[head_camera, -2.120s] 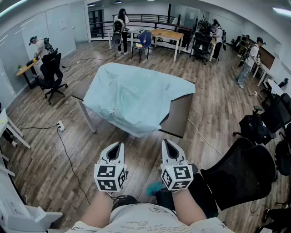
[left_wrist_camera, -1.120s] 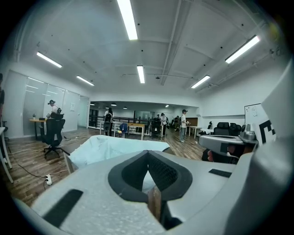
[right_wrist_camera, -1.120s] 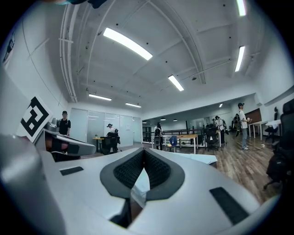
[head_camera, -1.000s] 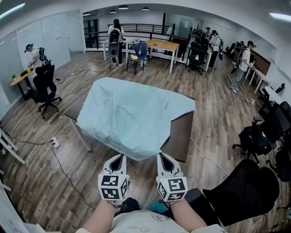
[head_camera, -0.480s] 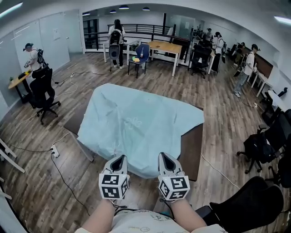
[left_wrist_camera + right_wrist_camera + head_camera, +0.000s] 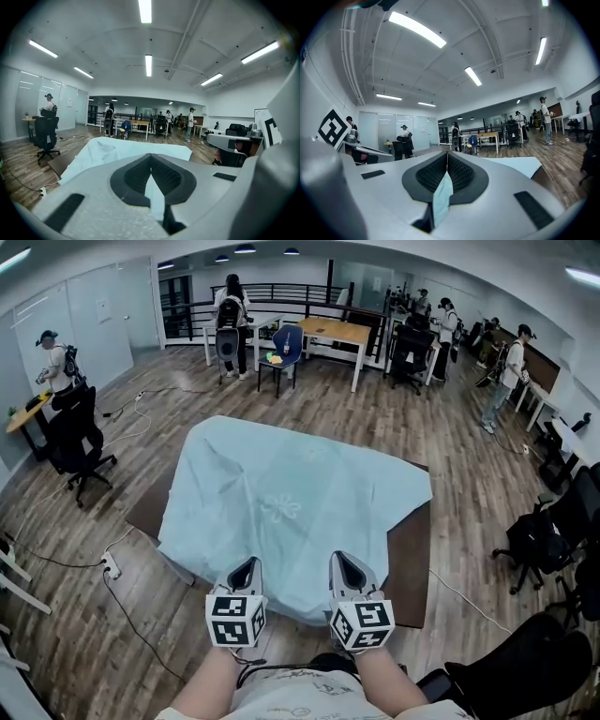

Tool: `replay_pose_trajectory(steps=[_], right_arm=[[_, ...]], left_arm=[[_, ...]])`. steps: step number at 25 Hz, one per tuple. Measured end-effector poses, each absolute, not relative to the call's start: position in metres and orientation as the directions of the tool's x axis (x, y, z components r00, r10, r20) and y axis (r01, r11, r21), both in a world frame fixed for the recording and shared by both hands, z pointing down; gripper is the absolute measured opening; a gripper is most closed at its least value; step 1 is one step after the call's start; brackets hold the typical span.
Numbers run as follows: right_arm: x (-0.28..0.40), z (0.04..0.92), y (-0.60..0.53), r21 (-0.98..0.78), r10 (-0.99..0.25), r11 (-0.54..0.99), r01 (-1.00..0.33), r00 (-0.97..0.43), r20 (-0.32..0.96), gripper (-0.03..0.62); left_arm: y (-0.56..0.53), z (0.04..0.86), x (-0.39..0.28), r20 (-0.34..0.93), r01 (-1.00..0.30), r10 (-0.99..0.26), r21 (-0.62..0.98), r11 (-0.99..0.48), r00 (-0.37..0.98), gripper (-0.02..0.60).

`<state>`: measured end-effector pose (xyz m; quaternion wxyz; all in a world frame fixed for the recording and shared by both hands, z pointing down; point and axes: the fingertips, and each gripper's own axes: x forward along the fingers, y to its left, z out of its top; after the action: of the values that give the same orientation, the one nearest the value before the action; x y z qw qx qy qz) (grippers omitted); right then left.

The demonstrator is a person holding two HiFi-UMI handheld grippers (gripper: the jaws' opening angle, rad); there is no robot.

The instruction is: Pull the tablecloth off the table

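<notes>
Pinching the thin, creased tablecloth (image 6: 281, 493) (pale blue) are jaws of left gripper (image 6: 247, 563) and right gripper (image 6: 341, 560).

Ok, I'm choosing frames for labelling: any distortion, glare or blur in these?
Head view: fisheye bows the room's edges; tablecloth sharp and evenly lit. Left gripper view: dark round vignette, ceiling lights glare. Right gripper view: same vignette and glare.

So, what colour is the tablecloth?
The tablecloth is pale aqua, with a faint floral motif near its middle; the head view shows it best.
</notes>
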<state>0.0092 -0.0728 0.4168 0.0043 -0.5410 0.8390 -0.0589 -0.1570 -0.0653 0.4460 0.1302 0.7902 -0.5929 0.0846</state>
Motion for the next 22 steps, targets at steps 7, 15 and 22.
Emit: replay_pose_trajectory(steps=[7, 15, 22], right_arm=[[0.008, 0.427, -0.112, -0.097, -0.917, 0.382, -0.919, -0.39, 0.084, 0.015], [0.018, 0.436, -0.174, -0.104, -0.916, 0.381, -0.919, -0.39, 0.097, 0.015], [0.037, 0.448, -0.234, -0.131, -0.915, 0.367, -0.921, -0.383, 0.126, 0.015]], left_arm=[[-0.095, 0.466, -0.177, 0.319, -0.964, -0.91, 0.132, -0.232, 0.263, 0.012], [-0.145, 0.481, -0.185, 0.345, -0.973, -0.912, 0.139, -0.182, 0.22, 0.012], [-0.193, 0.495, -0.184, 0.387, -0.979, -0.902, 0.139, -0.147, 0.19, 0.012]])
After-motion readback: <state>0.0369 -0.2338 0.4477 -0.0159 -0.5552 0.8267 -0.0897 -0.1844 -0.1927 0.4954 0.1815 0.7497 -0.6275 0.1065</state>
